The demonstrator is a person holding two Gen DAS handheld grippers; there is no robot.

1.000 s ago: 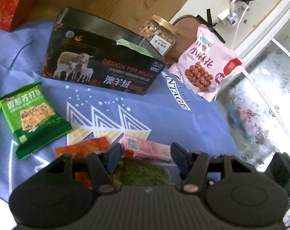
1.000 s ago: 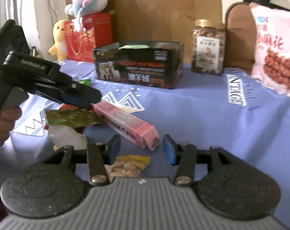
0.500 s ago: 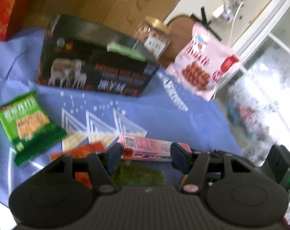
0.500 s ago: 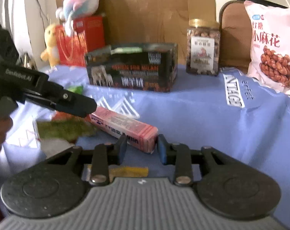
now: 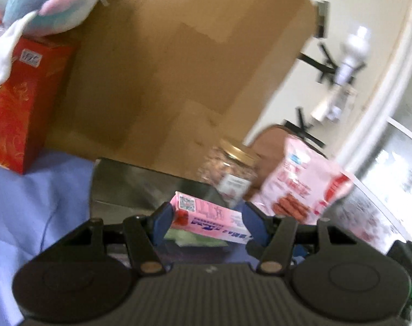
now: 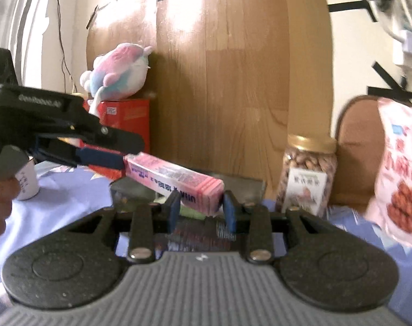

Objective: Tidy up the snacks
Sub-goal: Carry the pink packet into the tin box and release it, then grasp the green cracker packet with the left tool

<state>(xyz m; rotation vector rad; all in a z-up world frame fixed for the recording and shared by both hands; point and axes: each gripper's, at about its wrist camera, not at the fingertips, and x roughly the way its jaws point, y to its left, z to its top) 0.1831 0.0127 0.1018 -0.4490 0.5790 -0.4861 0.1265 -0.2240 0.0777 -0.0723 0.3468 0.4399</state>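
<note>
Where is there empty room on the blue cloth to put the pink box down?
The clearest bare blue cloth lies between the red gift box and the dark open box. It's crowded by the nut jar and pink snack bag. Both grippers, left and right, hold the pink box.

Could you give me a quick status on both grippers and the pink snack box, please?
Left gripper and right gripper each clamp one end of the pink snack box. Box airborne above the dark bin. Nothing in the way.
</note>
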